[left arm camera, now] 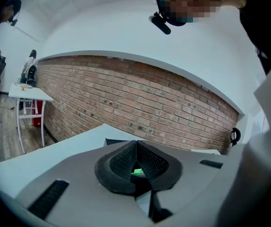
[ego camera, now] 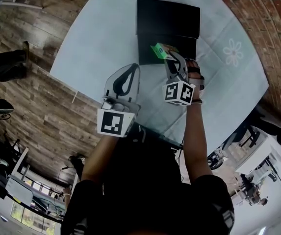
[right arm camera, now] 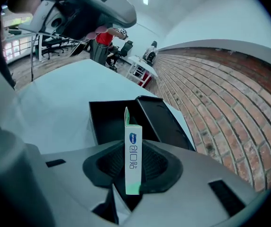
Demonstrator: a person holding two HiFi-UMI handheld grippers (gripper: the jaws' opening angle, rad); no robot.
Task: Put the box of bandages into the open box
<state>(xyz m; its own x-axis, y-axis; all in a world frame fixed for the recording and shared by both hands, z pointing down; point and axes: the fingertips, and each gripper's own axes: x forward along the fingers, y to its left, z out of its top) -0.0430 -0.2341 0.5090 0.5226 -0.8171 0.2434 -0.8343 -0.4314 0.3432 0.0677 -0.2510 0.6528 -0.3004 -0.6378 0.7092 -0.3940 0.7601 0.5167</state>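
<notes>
My left gripper (ego camera: 130, 75) sits by the table's (ego camera: 96, 48) near edge, jaws pressed together on nothing. My right gripper (right arm camera: 133, 161) clamps the box of bandages (right arm camera: 133, 148) upright over the open box's (right arm camera: 108, 122) near rim. Bare cloth lies to its left, and a brick wall (right arm camera: 220, 103) runs along the right.

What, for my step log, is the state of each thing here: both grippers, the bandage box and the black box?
Right gripper: shut on the small green-and-white cardboard bandage box.
Left gripper: shut, holding nothing.
Black rectangular box: open, lid folded back.
Bandage box: held on edge between the jaws, not yet inside the open box.
</notes>
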